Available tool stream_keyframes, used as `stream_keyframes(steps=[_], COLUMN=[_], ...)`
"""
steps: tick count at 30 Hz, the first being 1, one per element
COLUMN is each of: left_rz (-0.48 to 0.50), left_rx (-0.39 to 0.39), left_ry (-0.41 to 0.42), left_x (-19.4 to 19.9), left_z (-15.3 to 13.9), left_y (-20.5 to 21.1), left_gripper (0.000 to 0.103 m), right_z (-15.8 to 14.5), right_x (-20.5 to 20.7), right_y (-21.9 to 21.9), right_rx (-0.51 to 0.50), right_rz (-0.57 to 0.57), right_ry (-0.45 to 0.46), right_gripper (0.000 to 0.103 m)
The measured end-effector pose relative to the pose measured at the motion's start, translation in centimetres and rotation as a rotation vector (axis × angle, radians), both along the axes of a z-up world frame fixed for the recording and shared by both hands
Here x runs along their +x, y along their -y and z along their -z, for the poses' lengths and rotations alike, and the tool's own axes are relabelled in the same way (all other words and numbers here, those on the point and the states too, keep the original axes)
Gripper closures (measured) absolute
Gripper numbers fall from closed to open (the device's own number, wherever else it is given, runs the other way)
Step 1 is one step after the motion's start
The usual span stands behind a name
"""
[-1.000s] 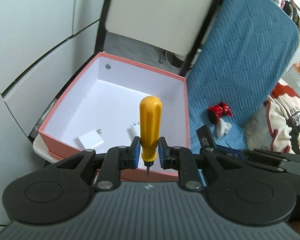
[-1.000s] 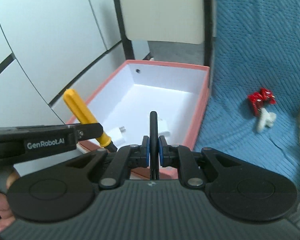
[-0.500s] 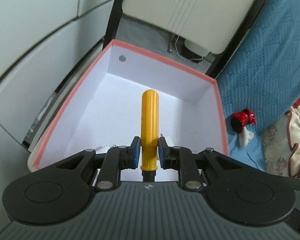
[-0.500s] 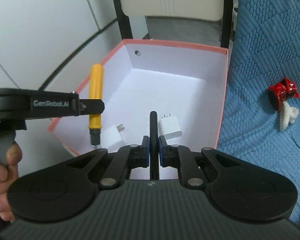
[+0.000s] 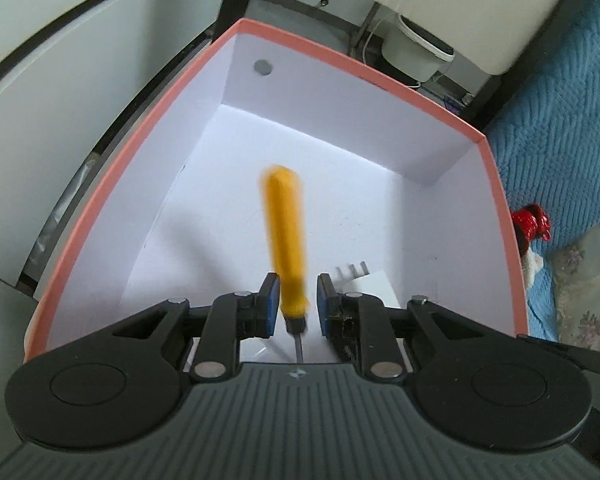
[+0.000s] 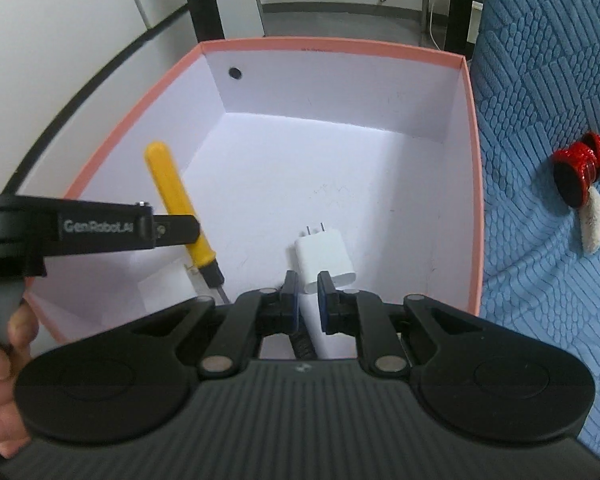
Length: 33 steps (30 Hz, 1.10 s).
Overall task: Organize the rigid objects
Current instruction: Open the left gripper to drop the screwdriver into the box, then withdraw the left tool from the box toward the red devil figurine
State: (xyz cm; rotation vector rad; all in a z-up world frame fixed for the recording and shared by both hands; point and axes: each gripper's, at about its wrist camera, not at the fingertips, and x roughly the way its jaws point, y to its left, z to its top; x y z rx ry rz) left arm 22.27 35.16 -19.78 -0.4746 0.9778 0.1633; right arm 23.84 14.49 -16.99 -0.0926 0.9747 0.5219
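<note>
Both hand-held grippers are angled down into the open box (image 5: pixel 340 120). The left hand-held gripper (image 5: pixel 298 304) has its jaws drawn close around the lower handle of a yellow screwdriver (image 5: pixel 286 240). The tool's butt leans toward the far wall and its metal tip points back under the gripper. The tool is motion-blurred, and on one side pad contact cannot be confirmed.

The right hand-held gripper (image 6: pixel 309 298) is nearly closed. A dark ribbed piece shows low behind its pads, and whether it is pinched cannot be told. A white charger (image 6: pixel 326 258) lies on the box floor just ahead of that gripper, and a second pale block (image 6: pixel 168 284) lies under the left one. A red figure (image 6: pixel 584 172) sits outside on the blue blanket (image 6: pixel 540 80). A person's hand (image 6: pixel 0 380) grips the left handle.

The step in hand looks like setting the screwdriver down in the box. To do it well, the tool should probably be brought low over the bare floor toward the left wall, clear of both chargers. Tipping it nearly flat before the jaws part would let it lie down rather than drop and roll. The two grippers are close together, so they are best released one at a time and lifted straight out past the rim.
</note>
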Motion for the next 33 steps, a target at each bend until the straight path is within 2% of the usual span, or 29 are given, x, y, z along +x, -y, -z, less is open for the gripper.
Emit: stream_keyframes(steps=[7,13,23,33], left_rz=[-0.025,-0.023,-0.009,0.039], left_rx=[0.009,0.031,0.068,0.091], left_ry=[0.016,0.057,0.141,0.205], left_x=[-1.0,-2.6,-6.9,-11.1], left_z=[-0.8,-3.4,-8.9,-12.7], left_y=[-0.6,1.1,6.8,13.7], left_gripper=[0.08,0.08,0.08,0.08], right_z=[-1.0,-2.8,-5.6,-8.2], right_x=[-0.5,-2.0,-5.6,-9.1], right_y=[0.2,1.6,5.8,11.6], right_rx=[0.017,0.043,0.084,0.097], right_rz=[-0.001,-0.012,-0.013,0.034], right_ry=[0.027,0.068,0.121,0.196], right_gripper=[0.089,0.089,0.089,0.089])
